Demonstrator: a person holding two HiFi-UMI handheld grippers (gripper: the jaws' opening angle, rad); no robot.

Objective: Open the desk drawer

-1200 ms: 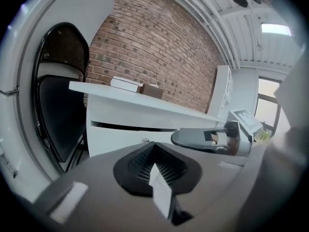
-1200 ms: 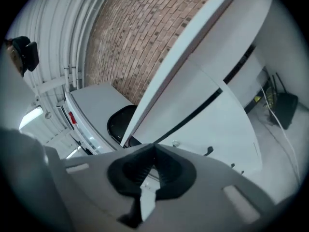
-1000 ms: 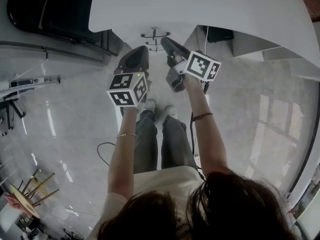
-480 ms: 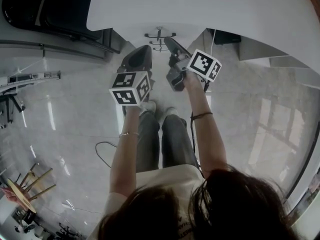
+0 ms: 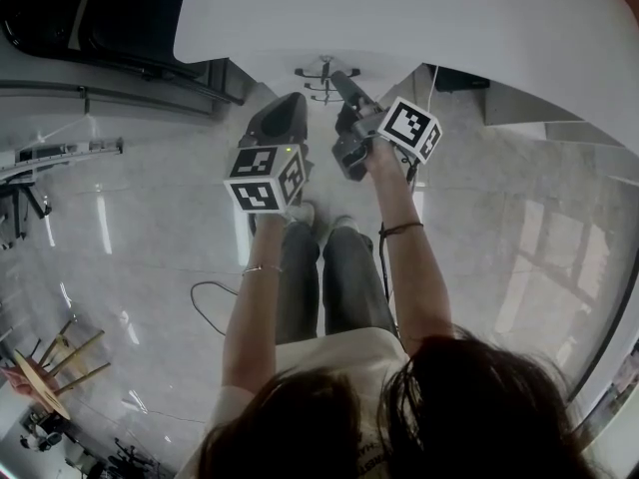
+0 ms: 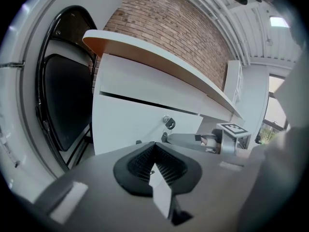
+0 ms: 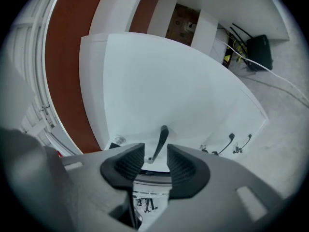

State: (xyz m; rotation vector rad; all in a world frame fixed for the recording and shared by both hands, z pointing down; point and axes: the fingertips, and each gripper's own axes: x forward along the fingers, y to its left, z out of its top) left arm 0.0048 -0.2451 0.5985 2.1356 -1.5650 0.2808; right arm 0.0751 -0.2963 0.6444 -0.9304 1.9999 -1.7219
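Observation:
The white drawer unit (image 6: 140,115) sits under the curved white desk top (image 5: 399,18), with a keyed lock (image 6: 169,123) on its front. In the right gripper view a dark bar handle (image 7: 159,141) stands on the drawer front (image 7: 159,81), just ahead of my right gripper (image 7: 155,159) and in line with its gap. Its jaws have just been opening; the pads (image 7: 126,164) do not touch the handle. My left gripper (image 6: 154,152) is shut on nothing, hanging beside the right gripper (image 6: 193,141). The head view has the left gripper (image 5: 288,108) and the right gripper (image 5: 341,80) side by side below the desk edge.
Two more dark handles (image 7: 227,143) show on the fronts to the right. A black box (image 7: 259,52) with cables lies on the floor under the desk. A black chair (image 5: 90,8) stands at the left, a wooden stool (image 5: 50,377) behind, and a cable (image 5: 205,302) on the floor.
Both grippers have edged closer to the drawer fronts under the desk. The right gripper's marker cube has rolled a little. The left gripper stays shut.

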